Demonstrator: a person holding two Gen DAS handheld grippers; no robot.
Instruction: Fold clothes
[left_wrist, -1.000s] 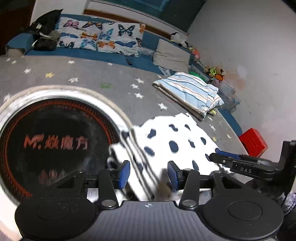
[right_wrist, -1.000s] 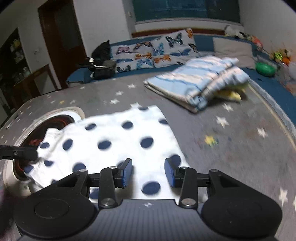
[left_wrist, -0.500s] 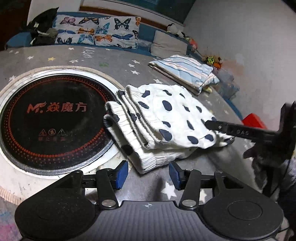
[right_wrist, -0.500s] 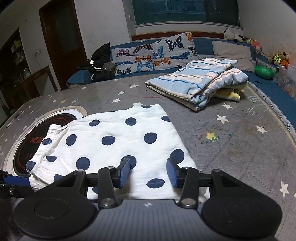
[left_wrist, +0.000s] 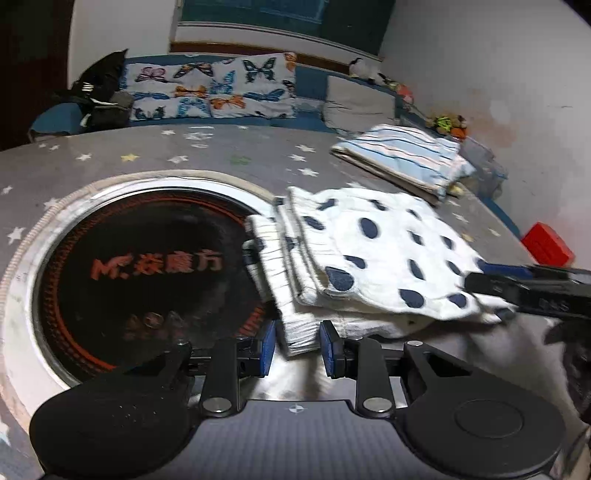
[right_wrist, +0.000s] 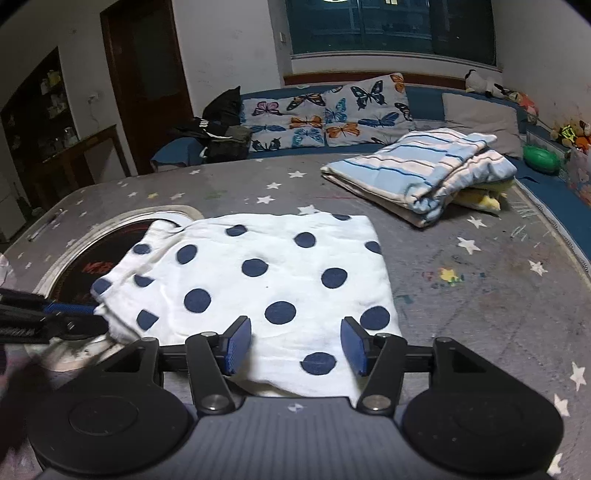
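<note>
the polka-dot garment (right_wrist: 266, 273), white with dark blue dots and folded into a flat stack, is lying on the star-patterned grey table (right_wrist: 480, 317) and serving as the landmark here. to its left, the round black cooktop (left_wrist: 147, 266) is sitting set into the table, and the garment's ribbed waistband edge is overlapping the cooktop's rim. at the garment's near left corner, the left gripper (left_wrist: 297, 345) is closing its blue pads (left_wrist: 267, 347) around the ribbed edge; the cloth is lying between the jaws, but whether the pads are already pressing it cannot be told. at the garment's near right edge, the right gripper (right_wrist: 295, 347) is opening, its pads (right_wrist: 238, 345) standing apart over the cloth without pinching it. beyond the garment to the right, a striped blue folded blanket (right_wrist: 421, 173) is resting on the table. behind the garment, butterfly-print pillows (right_wrist: 328, 114) are leaning along a blue bench.
</note>
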